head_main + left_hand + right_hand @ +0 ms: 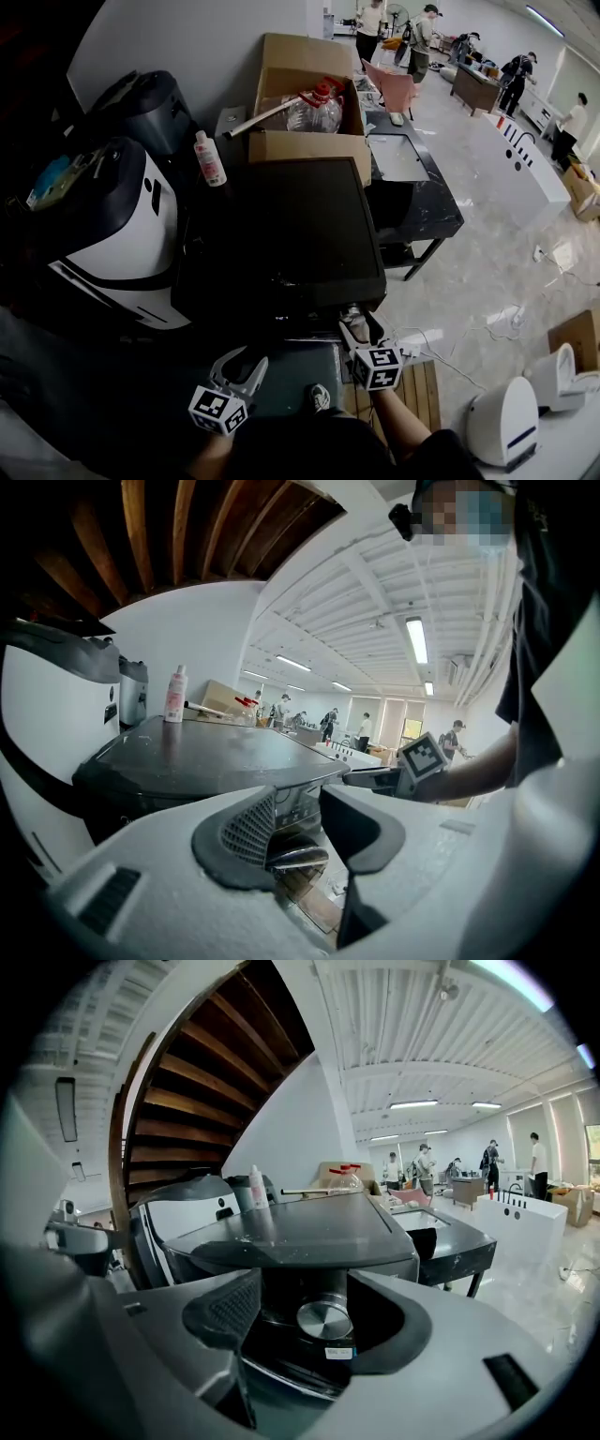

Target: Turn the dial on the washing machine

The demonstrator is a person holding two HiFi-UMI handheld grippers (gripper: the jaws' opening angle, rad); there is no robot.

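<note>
the right tool (pixel 305 1286) is held with its jaws well apart, and the round metal dial (pixel 323 1319) of the washing machine (pixel 281 225) is seen between them, on the front panel just under the dark lid (pixel 300 1232). a gap is seen on each side of the dial, and no grip on it is made. the left tool (pixel 298 801) is likewise held open, with nothing gripped; it is held to the left of the right tool, before the machine's front. beyond both tools, at the far left corner of the lid, a white bottle (pixel 210 157) with a pink label is stood. further beyond, a cardboard box (pixel 309 145) with a clear plastic jug (pixel 314 112) in it is seen. a white appliance (pixel 112 234) is placed left of the left tool.
</note>
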